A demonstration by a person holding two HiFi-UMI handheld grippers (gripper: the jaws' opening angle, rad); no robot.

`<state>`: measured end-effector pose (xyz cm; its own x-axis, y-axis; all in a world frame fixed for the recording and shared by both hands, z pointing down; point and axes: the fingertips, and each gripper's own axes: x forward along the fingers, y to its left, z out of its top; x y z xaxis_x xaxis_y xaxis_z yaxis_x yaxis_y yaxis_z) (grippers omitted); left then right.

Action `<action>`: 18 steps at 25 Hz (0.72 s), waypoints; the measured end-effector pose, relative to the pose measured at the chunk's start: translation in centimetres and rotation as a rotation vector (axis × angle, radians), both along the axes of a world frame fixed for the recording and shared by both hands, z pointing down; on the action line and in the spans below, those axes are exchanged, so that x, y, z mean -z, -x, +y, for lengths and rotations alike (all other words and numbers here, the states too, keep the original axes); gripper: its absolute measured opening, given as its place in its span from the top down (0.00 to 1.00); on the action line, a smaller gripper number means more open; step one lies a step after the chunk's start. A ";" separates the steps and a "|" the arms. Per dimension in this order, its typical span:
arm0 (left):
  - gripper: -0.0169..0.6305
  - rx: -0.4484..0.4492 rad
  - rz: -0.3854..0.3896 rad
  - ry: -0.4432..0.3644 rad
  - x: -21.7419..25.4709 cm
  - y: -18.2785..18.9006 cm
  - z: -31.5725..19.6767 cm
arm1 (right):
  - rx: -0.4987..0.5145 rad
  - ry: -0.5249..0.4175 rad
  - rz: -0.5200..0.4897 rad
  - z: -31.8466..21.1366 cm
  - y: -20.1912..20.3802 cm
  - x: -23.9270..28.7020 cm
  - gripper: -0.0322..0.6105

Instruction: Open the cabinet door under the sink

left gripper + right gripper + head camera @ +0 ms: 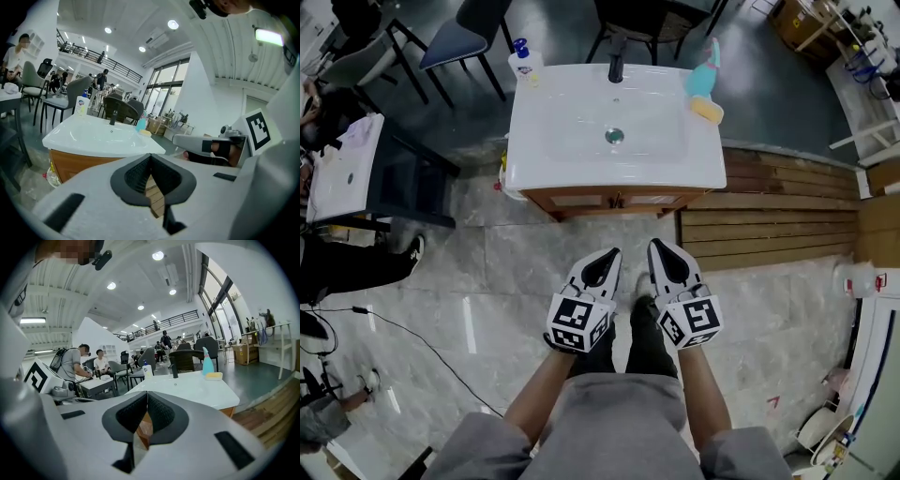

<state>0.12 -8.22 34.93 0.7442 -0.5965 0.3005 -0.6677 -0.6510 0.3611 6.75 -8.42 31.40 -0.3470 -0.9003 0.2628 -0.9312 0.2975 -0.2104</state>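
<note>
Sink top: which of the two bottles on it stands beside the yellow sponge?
The turquoise bottle, on the right; the white bottle with a blue cap stands at the left corner.

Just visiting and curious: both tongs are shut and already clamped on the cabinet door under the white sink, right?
Not quite. The left tongs and the right tongs are both shut, but they are clamped on nothing. The head view shows them over the floor, short of the cabinet door under the white sink.
</note>
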 end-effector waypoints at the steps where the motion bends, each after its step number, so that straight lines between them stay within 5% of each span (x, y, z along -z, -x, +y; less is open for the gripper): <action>1: 0.96 0.005 0.002 0.003 -0.5 -0.1 -0.3 | 0.002 0.005 -0.003 -0.4 -0.2 -0.7 0.94; 18: 0.96 0.117 -0.042 0.053 -9.1 -0.8 -5.1 | 0.081 0.097 -0.030 -5.0 -1.5 -10.6 0.94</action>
<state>0.89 -13.34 44.05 0.6563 -0.6613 0.3632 -0.7534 -0.5485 0.3627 8.24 -13.40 42.02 -0.4262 -0.8401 0.3355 -0.8980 0.3482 -0.2689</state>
